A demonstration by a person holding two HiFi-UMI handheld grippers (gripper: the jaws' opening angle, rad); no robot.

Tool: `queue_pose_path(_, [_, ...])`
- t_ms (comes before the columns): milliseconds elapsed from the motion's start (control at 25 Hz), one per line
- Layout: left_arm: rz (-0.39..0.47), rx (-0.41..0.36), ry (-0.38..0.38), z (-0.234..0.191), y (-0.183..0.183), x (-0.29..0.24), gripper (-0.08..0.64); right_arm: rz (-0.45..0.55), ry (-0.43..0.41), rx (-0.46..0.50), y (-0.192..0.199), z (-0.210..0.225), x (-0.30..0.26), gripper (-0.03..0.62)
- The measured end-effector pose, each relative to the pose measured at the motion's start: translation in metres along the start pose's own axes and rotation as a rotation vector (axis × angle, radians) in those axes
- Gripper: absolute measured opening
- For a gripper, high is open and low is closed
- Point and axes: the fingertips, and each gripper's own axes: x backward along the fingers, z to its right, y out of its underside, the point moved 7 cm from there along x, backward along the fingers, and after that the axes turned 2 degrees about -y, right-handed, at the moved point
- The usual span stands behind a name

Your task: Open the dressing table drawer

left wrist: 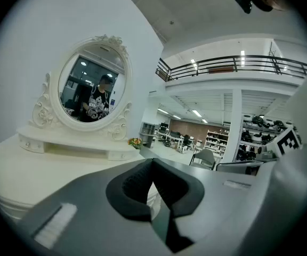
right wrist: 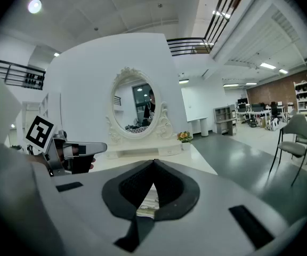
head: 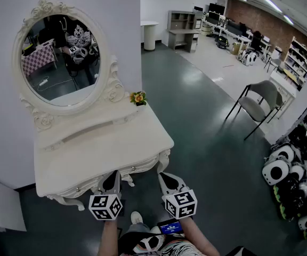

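Note:
The white dressing table (head: pixel 89 153) stands against the wall, with an oval mirror (head: pixel 60 57) on top. Its drawer front (head: pixel 87 190) runs under the front edge, mostly hidden by the overhanging top. My left gripper (head: pixel 111 180) and right gripper (head: pixel 169 181) hover side by side just in front of that edge. In the left gripper view the left gripper (left wrist: pixel 152 161) has its jaws meeting with nothing between them, and the tabletop (left wrist: pixel 41 169) lies ahead. In the right gripper view the right gripper (right wrist: pixel 153 163) is shut the same way, with the table's carved front edge showing behind the gap.
A small pot of flowers (head: pixel 138 97) sits at the table's back right corner. A grey chair (head: pixel 260 103) stands on the green floor to the right. Several black-and-white devices (head: pixel 287 175) are lined up at the far right. Desks and shelves fill the background.

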Motion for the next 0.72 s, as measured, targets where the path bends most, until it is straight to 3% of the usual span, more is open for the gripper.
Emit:
queue_pose_path(160, [-0.006, -0.013, -0.020, -0.004, 0.001, 0.006, 0.001, -0.005, 0.001, 0.052, -0.002, -0.007, -0.006, 0.000])
queue_pose_path(400, [0.018, -0.009, -0.051, -0.016, 0.001, 0.011, 0.002, -0.029, 0.025, 0.039, 0.005, -0.009, -0.021, 0.003])
queue_pose_path(440, [0.020, -0.010, -0.057, -0.020, 0.001, 0.008, 0.003, -0.037, 0.025, 0.038, 0.006, -0.007, -0.026, 0.016])
queue_pose_path(480, [0.021, -0.009, -0.060, -0.023, 0.001, 0.003, 0.018, -0.043, 0.023, 0.036, 0.006, -0.005, -0.033, 0.094])
queue_pose_path(520, [0.022, -0.007, -0.060, -0.027, 0.001, -0.002, 0.056, -0.048, 0.023, 0.035, 0.007, -0.003, -0.039, 0.115])
queue_pose_path(720, [0.023, 0.007, -0.062, -0.054, 0.002, -0.038, 0.077, -0.081, 0.043, 0.031, 0.005, 0.013, -0.083, 0.117])
